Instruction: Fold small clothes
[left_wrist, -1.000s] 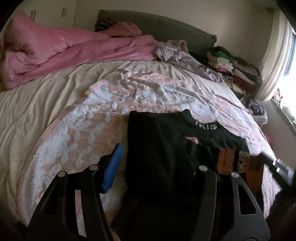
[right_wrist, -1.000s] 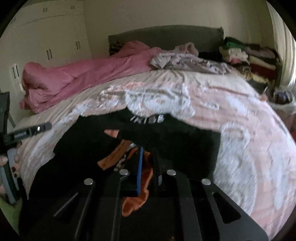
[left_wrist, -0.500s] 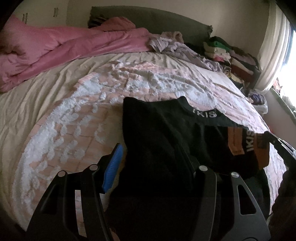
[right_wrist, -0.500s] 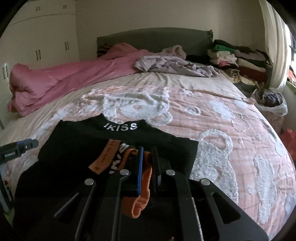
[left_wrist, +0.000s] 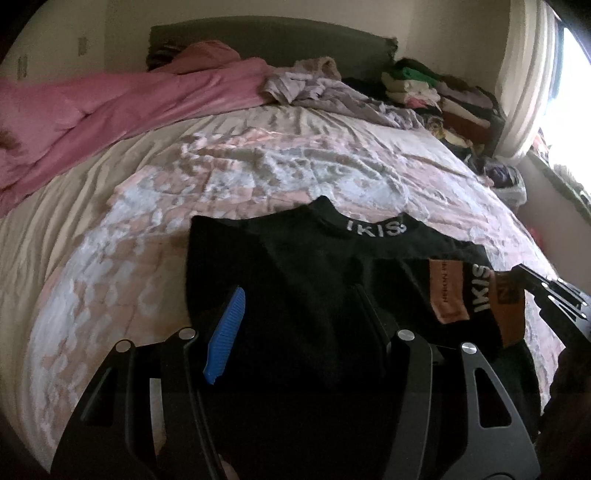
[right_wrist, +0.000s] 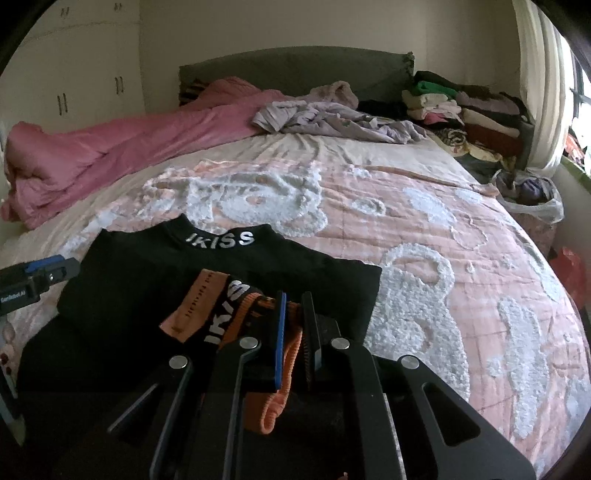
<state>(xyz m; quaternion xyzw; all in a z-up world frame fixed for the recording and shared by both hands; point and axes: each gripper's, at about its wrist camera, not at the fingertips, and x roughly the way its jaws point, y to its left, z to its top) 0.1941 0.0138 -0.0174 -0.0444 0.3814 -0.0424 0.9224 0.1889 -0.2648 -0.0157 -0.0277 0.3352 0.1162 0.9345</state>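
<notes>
A black top (left_wrist: 306, 266) with a white "IKISS" collar (right_wrist: 221, 240) lies flat on the pink-and-white bedspread (right_wrist: 424, 229). Its orange and peach sleeve end (right_wrist: 192, 310) is folded over the body. My right gripper (right_wrist: 294, 299) is shut on the orange cuff (right_wrist: 273, 406), which hangs out between the pads; it also shows at the right edge as the right gripper (left_wrist: 554, 295). My left gripper (left_wrist: 299, 295) hovers open over the top's left half, blue pad (left_wrist: 225, 332) near the left hem. The left gripper (right_wrist: 37, 280) grips no cloth.
A pink duvet (right_wrist: 110, 155) lies bunched along the far left of the bed. Crumpled lilac clothes (right_wrist: 332, 122) sit near the dark headboard (right_wrist: 295, 70). Stacks of folded clothes (right_wrist: 461, 107) stand at the back right, and a white bag (right_wrist: 532, 199) lies by the curtain.
The black top has gone from bunched and raised to lying flat with the collar showing. My left gripper has slid right, over the top's left edge. The right gripper kept its hold on the cuff.
</notes>
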